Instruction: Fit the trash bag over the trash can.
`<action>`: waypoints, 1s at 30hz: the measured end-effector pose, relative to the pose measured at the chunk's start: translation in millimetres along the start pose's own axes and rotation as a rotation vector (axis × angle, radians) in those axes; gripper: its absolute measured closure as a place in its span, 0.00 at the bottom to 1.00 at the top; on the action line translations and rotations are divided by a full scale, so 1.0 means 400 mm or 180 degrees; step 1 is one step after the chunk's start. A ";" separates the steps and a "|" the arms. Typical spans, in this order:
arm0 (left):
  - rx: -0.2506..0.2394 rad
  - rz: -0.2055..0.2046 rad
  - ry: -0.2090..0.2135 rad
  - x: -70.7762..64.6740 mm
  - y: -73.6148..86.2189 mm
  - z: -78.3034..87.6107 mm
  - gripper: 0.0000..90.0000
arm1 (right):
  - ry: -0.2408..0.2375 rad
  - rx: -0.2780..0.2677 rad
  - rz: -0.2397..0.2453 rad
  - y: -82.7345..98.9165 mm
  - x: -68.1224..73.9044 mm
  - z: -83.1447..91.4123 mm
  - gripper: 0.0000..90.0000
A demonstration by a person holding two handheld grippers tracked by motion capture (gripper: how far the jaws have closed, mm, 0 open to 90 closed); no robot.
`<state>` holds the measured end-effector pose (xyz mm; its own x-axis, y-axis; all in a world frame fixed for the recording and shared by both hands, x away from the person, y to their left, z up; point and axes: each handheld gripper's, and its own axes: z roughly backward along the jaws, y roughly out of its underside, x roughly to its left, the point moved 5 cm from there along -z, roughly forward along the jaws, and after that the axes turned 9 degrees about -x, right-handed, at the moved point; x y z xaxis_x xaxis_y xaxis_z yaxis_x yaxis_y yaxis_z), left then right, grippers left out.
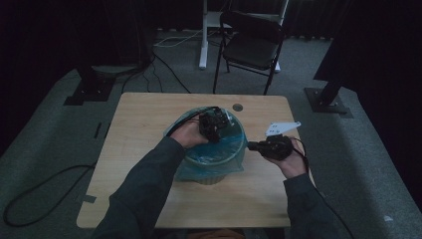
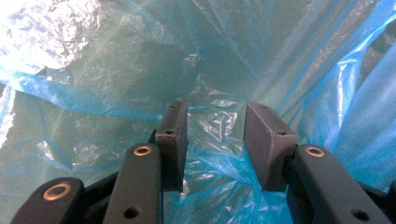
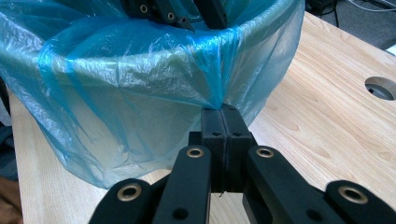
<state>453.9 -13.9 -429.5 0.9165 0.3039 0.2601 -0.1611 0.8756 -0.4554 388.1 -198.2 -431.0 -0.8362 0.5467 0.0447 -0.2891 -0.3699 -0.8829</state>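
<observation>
Bin [image 1: 219,172] wall veiled by blue liner [image 3: 140,93], its bottom hidden, chair [image 1: 251,45] top lost in darkness

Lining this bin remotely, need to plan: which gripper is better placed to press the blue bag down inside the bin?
Left. The left gripper is inside the bin, jaws apart against the blue bag. The right gripper is outside, shut on the bag at the rim.

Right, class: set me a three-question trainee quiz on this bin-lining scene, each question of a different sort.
1. True or false: the right gripper is shut on the blue bag.
2. Where does the left gripper work: A inside the bin, B on the floor, C on the chair?
3. Fill in: the left gripper's jaws stand ____.

Key: 1 true, pinching a fold outside the rim. 2 A. 3 open, with film between them, unclamped.
</observation>
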 end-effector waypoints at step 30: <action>0.0271 -0.0132 -0.0069 -0.005 0.009 -0.024 0.63 | -0.0005 0.0010 0.0004 0.000 0.002 -0.001 1.00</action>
<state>455.2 -14.7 -439.9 0.9150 0.2739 0.2962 -0.1545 0.9161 -0.3699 387.5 -197.6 -431.2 -0.8372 0.5451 0.0443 -0.2895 -0.3730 -0.8815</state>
